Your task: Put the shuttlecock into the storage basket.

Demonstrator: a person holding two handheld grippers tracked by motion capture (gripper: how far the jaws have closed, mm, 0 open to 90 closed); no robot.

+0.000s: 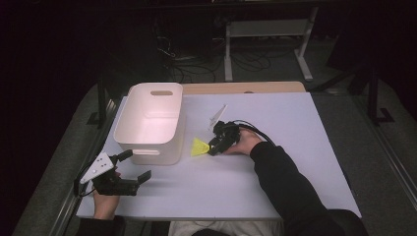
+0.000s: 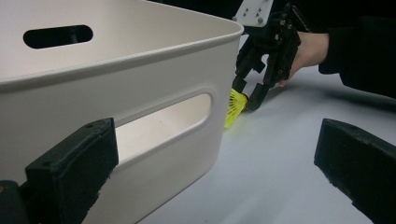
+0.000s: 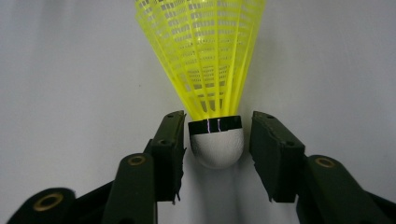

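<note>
Dark floor, cables and the legs of another stand lay beyond a white table (image 1: 275, 162) that carried everything in hand. On it lay a yellow shuttlecock (image 3: 210, 70), on its side, just beside the near right corner of a white plastic bin (image 1: 152, 123) with slotted handles. The right tongs (image 3: 217, 140) sat low on the table with the shuttlecock's white cork head between the two black jaws: the left jaw seemed to touch the cork's dark band, while a thin gap showed at the right jaw, so the pads were not pressing it from both sides. From the left gripper view the same tongs could be seen astride the shuttlecock's narrow end, its skirt pointing toward the bin, though from there contact could not be judged. The left tongs (image 1: 134, 166) rested near the table's front left edge, jaws spread wide and holding nothing, aimed at the bin's near wall and its handle slot. A dark sleeve (image 1: 290, 182) covered the right forearm.
</note>
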